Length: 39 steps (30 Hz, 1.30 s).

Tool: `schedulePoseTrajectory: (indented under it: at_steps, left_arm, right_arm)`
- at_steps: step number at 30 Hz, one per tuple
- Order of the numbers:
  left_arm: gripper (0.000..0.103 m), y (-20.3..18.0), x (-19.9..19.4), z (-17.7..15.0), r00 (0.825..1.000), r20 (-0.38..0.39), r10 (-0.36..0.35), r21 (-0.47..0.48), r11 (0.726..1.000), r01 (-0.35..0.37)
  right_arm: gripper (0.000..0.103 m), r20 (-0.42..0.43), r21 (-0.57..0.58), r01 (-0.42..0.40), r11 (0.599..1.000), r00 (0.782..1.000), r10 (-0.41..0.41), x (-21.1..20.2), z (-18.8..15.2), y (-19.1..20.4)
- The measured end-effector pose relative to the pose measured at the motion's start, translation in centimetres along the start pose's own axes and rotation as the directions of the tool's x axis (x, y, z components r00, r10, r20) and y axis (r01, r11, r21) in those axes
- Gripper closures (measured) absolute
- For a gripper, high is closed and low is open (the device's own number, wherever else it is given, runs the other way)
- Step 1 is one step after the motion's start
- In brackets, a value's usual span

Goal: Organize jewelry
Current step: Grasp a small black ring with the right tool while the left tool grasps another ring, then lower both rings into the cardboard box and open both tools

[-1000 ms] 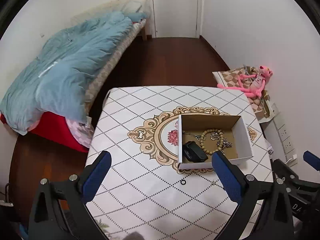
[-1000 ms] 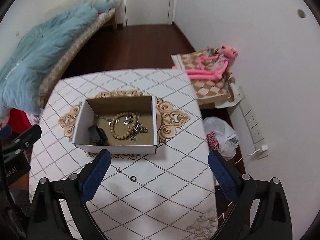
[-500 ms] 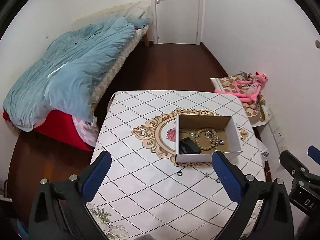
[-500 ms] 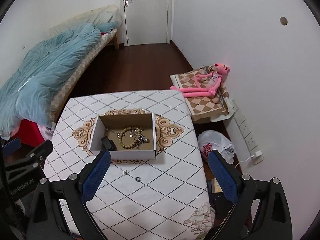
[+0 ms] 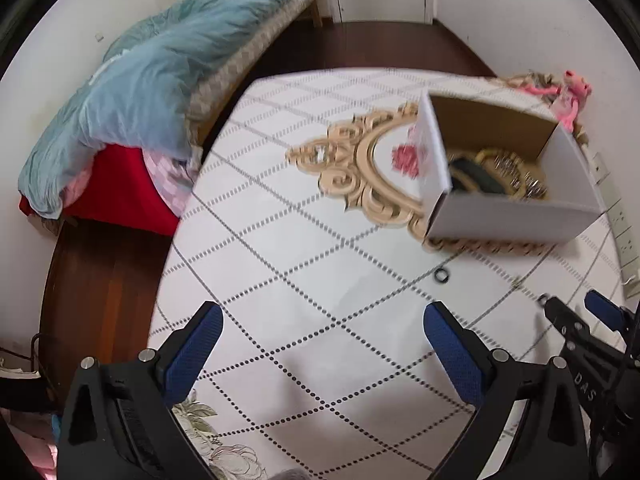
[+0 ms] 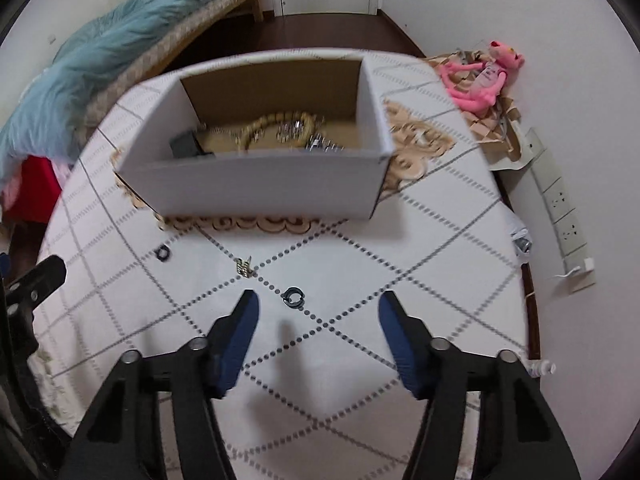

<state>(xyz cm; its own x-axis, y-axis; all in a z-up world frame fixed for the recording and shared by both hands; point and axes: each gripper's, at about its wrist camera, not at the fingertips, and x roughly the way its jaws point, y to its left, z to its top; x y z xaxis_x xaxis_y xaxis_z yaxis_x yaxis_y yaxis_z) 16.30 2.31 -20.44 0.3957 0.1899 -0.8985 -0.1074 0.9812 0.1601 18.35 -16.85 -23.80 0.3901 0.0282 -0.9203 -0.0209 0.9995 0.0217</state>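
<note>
A white cardboard box (image 6: 256,178) stands on the patterned table (image 6: 360,288); it holds a wooden bead bracelet (image 6: 276,124), silver chains and a dark object. On the cloth before it lie a dark ring (image 6: 293,297), a second dark ring (image 6: 162,253) and a small metal piece (image 6: 244,267). My right gripper (image 6: 318,320) is open and empty, low over the table just behind the nearer ring. My left gripper (image 5: 320,332) is open and empty, left of the box (image 5: 500,216); one ring (image 5: 441,275) shows there.
A bed with a blue duvet (image 5: 152,92) stands left of the table. A pink plush toy (image 6: 480,76) lies on a checked cushion at the right wall, near power sockets (image 6: 564,216). The table's edges fall off left and right.
Both grippers have dropped from high above down close to the table. The right one has come in toward the rings before the box and its jaws stand narrower. Nothing has been picked up.
</note>
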Motion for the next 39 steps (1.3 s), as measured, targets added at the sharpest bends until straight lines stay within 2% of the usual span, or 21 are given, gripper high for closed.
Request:
schedulePoseTrajectory:
  at_steps: [4,7,8,9,16,19,20,21,23,27,28,29,35,39]
  left_arm:
    - [0.001,0.0,2.0,-0.6,0.999,-0.053,-0.009,-0.015,1.000,0.008]
    - [0.001,-0.2,2.8,-0.6,0.997,-0.073,-0.029,-0.019,0.999,0.028]
    - [0.001,-0.4,3.0,-0.4,0.997,-0.072,-0.035,-0.018,0.999,0.034]
    - [0.001,-0.7,3.1,-0.3,0.997,-0.068,-0.040,-0.017,0.999,0.039]
    - [0.001,-3.9,4.6,0.7,0.994,-0.063,-0.087,0.033,0.995,0.089]
    - [0.004,-5.3,5.4,0.8,0.990,-0.074,-0.118,0.064,0.990,0.123]
    - [0.016,-5.6,5.5,0.8,0.989,-0.075,-0.124,0.071,0.989,0.129]
    - [0.024,-6.0,5.5,0.8,0.987,-0.067,-0.143,0.075,0.986,0.148]
    - [0.032,-6.5,5.3,0.9,0.986,-0.047,-0.157,0.085,0.983,0.161]
    - [0.074,-7.6,4.7,0.8,0.980,-0.015,-0.200,0.117,0.973,0.201]
    - [0.080,-7.7,4.7,0.8,0.978,-0.013,-0.207,0.122,0.971,0.207]
    - [0.090,-7.9,4.6,0.8,0.978,-0.011,-0.210,0.127,0.970,0.209]
    - [0.093,-7.2,3.1,0.5,0.966,0.018,-0.256,0.110,0.961,0.253]
    - [0.093,-6.4,0.6,0.7,0.950,0.051,-0.307,0.101,0.948,0.301]
  right_arm:
    - [0.052,0.000,-0.026,0.016,1.000,1.000,-0.016,2.3,-0.7,0.9]
    - [0.065,0.038,-0.049,0.020,0.999,0.999,-0.018,2.3,-1.1,1.4]
    - [0.086,0.044,-0.054,0.020,0.998,0.999,-0.018,2.2,-1.1,1.6]
    - [0.090,0.049,-0.056,0.021,0.998,0.999,-0.019,2.1,-1.1,1.6]
    - [0.090,0.070,0.050,-0.006,0.999,0.998,0.003,0.8,-1.3,-1.7]
    - [0.090,0.080,0.084,-0.002,0.996,0.997,-0.005,-0.1,-1.2,-3.1]
    - [0.090,0.082,0.092,0.002,0.996,0.997,-0.010,-0.3,-1.1,-3.5]
    - [0.090,0.085,0.098,0.011,0.995,0.996,-0.019,-0.4,-1.1,-3.9]
    - [0.090,0.083,0.111,0.013,0.994,0.996,-0.022,-0.6,-0.8,-4.5]
    - [0.090,0.088,0.119,0.020,0.993,0.996,-0.030,-0.9,-0.7,-5.1]
    - [0.090,0.090,0.120,0.020,0.993,0.995,-0.031,-0.9,-0.7,-5.1]
    - [0.090,0.092,0.120,0.019,0.993,0.995,-0.030,-1.0,-0.7,-5.2]
    - [0.090,0.121,0.119,0.012,0.993,0.992,-0.027,-2.3,-0.2,-5.0]
    - [0.090,0.156,0.122,-0.010,0.992,0.988,-0.009,-4.0,0.5,-4.9]
